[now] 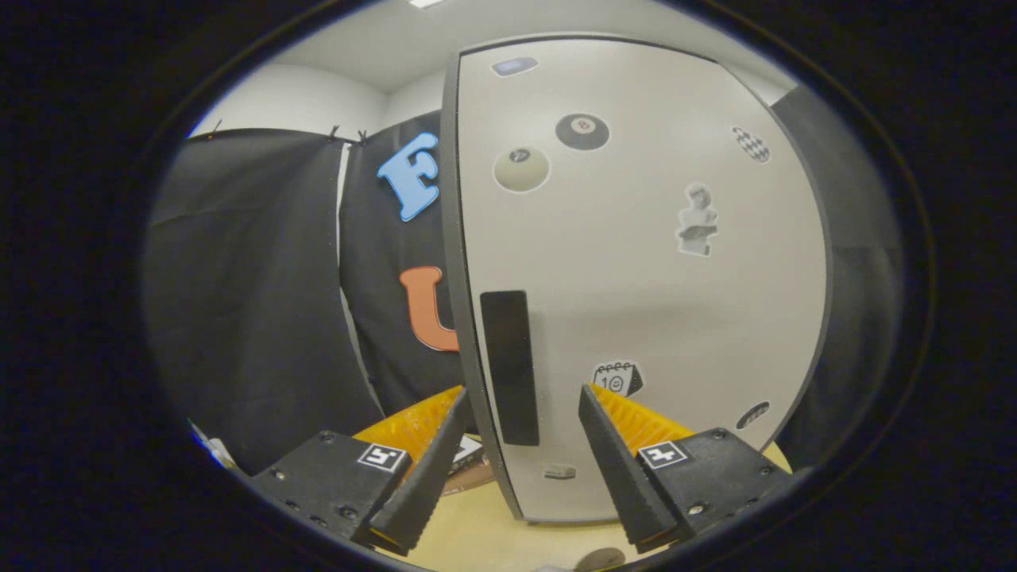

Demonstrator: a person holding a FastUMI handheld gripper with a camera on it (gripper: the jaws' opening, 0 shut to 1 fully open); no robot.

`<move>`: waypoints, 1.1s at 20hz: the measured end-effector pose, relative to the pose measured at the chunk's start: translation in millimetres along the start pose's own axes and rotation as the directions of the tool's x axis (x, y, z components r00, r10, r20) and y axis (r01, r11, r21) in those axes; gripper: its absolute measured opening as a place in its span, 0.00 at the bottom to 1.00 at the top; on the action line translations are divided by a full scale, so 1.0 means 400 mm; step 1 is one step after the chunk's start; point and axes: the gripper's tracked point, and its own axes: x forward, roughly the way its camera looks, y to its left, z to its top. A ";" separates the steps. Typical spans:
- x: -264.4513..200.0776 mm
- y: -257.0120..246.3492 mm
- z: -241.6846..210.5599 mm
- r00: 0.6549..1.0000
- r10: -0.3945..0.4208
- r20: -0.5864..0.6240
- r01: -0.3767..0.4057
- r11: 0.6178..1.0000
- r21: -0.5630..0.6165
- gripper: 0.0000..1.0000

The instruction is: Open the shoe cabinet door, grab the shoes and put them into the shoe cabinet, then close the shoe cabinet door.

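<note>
Stickers are dotting the pale shoe cabinet door (636,270) we are facing: billiard balls at 12 o'clock, a bust at 2. Black cloth is hanging at 9. Our tool (524,405) is spreading wide, fingers straddling the door's edge and its dark handle (509,367), gripping nothing.
</note>
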 end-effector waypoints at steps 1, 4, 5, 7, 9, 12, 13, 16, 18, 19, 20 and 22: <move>0.021 0.007 0.000 1.000 -0.005 0.001 0.005 1.000 -0.004 0.87; 0.067 0.028 0.008 1.000 -0.022 0.004 0.022 0.999 -0.032 0.80; 0.076 0.023 0.009 0.999 -0.049 -0.001 0.048 0.998 -0.033 0.71; 0.081 0.014 0.014 0.997 -0.081 -0.012 0.080 0.997 -0.020 0.65; 0.083 -0.006 0.018 0.993 -0.119 -0.012 0.119 0.993 -0.013 0.56; 0.080 -0.009 0.014 0.993 -0.117 -0.013 0.116 0.992 -0.044 0.40; 0.081 -0.011 0.014 0.994 -0.104 -0.017 0.103 0.993 -0.056 0.37; 0.065 -0.010 0.009 0.999 -0.038 -0.039 0.036 0.997 -0.069 0.34; 0.043 -0.006 0.007 0.999 0.000 -0.050 -0.004 0.997 -0.080 0.32; 0.025 0.000 0.002 0.998 0.015 -0.053 -0.020 0.996 -0.084 0.31; 0.005 0.004 0.002 0.998 0.027 -0.054 -0.032 0.996 -0.086 0.30; -0.030 0.010 -0.002 0.997 0.053 -0.062 -0.059 0.995 -0.084 0.29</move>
